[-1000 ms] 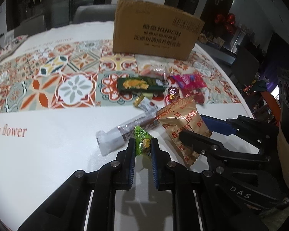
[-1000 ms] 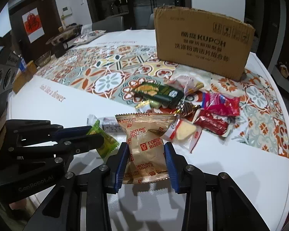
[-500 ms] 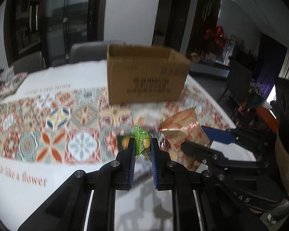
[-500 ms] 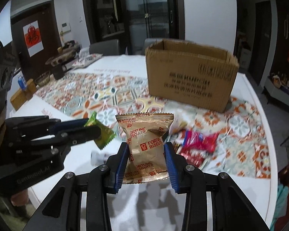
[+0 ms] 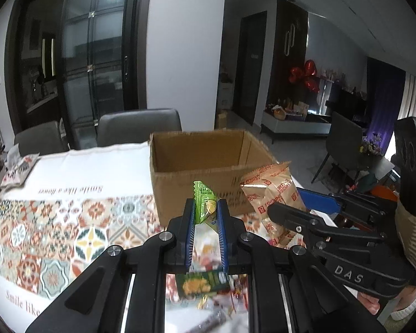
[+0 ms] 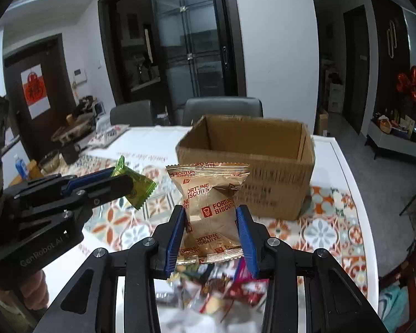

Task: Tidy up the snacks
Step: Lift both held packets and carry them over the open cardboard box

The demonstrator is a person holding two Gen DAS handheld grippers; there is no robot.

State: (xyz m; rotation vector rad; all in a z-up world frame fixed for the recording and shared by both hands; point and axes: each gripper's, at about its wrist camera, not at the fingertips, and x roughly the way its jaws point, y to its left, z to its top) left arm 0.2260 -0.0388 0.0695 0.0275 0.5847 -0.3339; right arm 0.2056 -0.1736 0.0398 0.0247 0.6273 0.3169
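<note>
- Above the tabletop [image 6: 344, 172], two hand-held grippers hang side by side, each pinching one snack.
- One left hand-held gripper [image 5: 205, 216] has its blue pads narrowed onto a small green candy packet [image 5: 204, 202], which stands upright between them; the same packet shows in the right wrist view [image 6: 134, 184] sticking out of the black fingers marked "GenRobot AI".
- One right hand-held gripper [image 6: 211, 229] clamps a gold foil packet [image 6: 209, 208] by its two sides, held upright; "FORTUNE BISCUITS" is printed on it several times in red. In the left wrist view this packet [image 5: 271, 191] sits in jaws marked "DAS".
- One open cardboard box [image 6: 246, 163] stands on the tabletop just beyond both packets, its inside showing bare brown walls; the print on its front is too blurred to read.
- One tablecloth [image 5: 77, 194] with patterned tiles carries the words "Smile like a flower" twice, once upside down.
- Below the grippers lies a blurred heap of loose snacks [image 6: 216, 285]; their number cannot be counted.
- Two grey chairs [image 5: 138, 125] stand behind the table.
</note>
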